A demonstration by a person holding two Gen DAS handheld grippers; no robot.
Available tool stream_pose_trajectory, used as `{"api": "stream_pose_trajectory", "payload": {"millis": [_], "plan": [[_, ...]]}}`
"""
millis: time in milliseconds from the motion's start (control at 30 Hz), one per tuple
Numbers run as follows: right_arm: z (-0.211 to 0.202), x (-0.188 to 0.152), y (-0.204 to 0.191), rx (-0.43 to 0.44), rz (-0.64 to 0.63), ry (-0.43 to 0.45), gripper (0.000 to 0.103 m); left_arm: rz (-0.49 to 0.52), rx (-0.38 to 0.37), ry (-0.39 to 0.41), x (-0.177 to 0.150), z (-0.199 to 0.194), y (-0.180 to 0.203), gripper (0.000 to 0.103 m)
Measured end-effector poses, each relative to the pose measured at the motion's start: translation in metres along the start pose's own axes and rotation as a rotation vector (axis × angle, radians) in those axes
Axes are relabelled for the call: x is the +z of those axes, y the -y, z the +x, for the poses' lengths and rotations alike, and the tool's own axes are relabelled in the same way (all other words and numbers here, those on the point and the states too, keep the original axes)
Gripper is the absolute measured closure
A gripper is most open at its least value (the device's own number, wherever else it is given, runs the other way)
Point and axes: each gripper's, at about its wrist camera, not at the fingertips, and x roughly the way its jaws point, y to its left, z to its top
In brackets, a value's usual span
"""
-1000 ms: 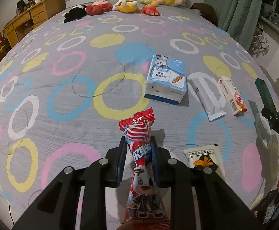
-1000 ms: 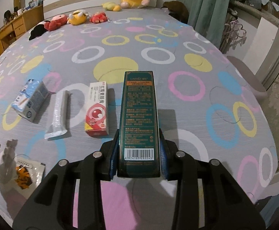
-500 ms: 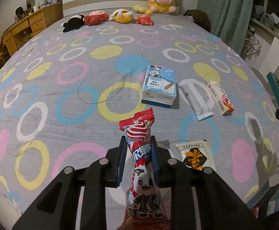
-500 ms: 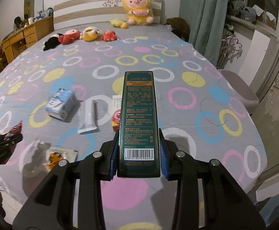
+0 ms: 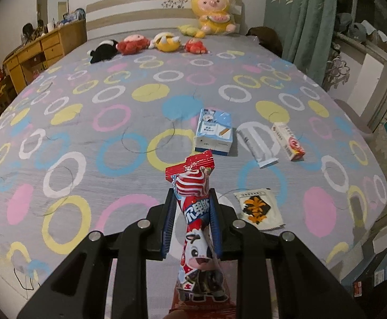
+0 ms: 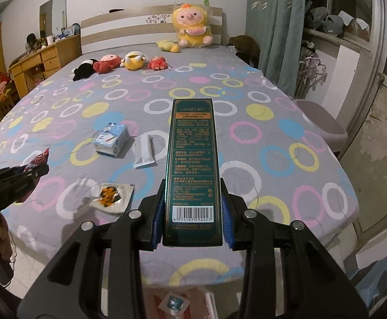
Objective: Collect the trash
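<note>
My left gripper (image 5: 192, 202) is shut on a red snack wrapper (image 5: 194, 207) and holds it above the near end of the bed. My right gripper (image 6: 192, 199) is shut on a long dark green box (image 6: 192, 170), held over the bed's near edge. On the bed lie a blue carton (image 5: 214, 135), a grey tube (image 5: 257, 146), a small red and white box (image 5: 289, 141) and a white sachet with an orange print (image 5: 258, 208). The carton (image 6: 111, 139), the tube (image 6: 145, 151) and the sachet (image 6: 111, 196) also show in the right wrist view.
The bed (image 5: 87, 122) has a grey cover with coloured rings. Plush toys (image 5: 151, 43) lie at the headboard. A wooden dresser (image 5: 36, 55) stands at the left, a curtain (image 5: 297, 18) and a stool (image 6: 318, 122) at the right. A white container (image 6: 177, 301) sits on the floor below the right gripper.
Both grippers have drawn back from the bed and risen with their loads held. More of the room and the bed's near edge now shows.
</note>
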Motion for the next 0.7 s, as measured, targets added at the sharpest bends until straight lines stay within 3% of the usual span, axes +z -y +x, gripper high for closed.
{"api": "stream_pose_trajectory", "payload": {"millis": [333,700], "plan": [[-0.072,-0.043,-0.008,0.010,0.022,0.044,0.068,0.042,-0.058,0.069,-0.025,-0.057,0.018,0.079],[-0.099,-0.115,-0.015,0.001,0.005,-0.039,0.068,0.250,-0.134,-0.006,-0.091,-0.062,0.076,0.079]]}}
